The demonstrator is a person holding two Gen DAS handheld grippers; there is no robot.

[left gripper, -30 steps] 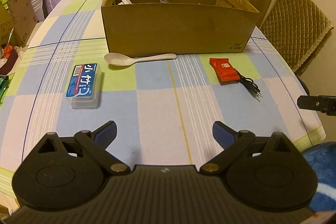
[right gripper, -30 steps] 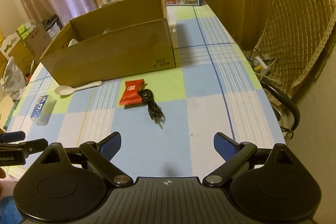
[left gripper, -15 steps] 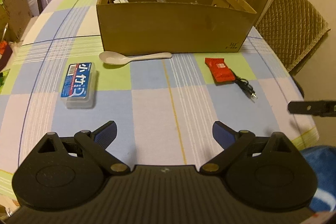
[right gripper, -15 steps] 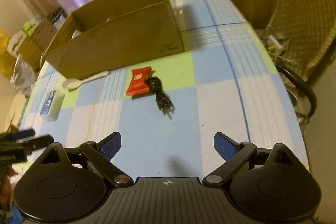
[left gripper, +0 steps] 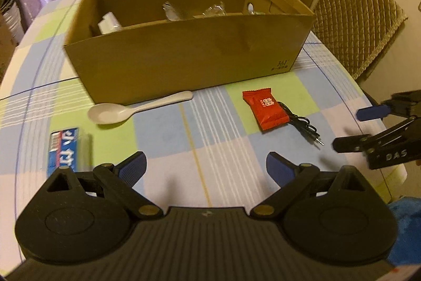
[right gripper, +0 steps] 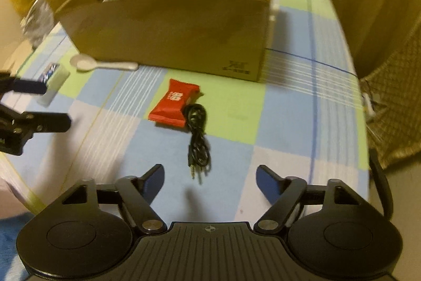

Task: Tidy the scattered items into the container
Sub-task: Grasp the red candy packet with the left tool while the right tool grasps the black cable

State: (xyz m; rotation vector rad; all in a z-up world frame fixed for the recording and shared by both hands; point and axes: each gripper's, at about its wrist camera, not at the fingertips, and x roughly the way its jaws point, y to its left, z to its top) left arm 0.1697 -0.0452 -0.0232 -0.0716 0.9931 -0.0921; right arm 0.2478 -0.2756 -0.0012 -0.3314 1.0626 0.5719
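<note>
Black cable (right gripper: 198, 134) just ahead of right gripper (right gripper: 210, 179) jaws, closing, nothing between | left gripper (left gripper: 205, 166) jaws wide, empty | red packet (right gripper: 174, 104) beyond.

Both grippers have come forward and lower over the table, nearer the cardboard box (left gripper: 184, 57). The right gripper (right gripper: 210, 177) now hangs just short of the black cable (right gripper: 198, 138), its jaws having just been closing with nothing between them.
</note>
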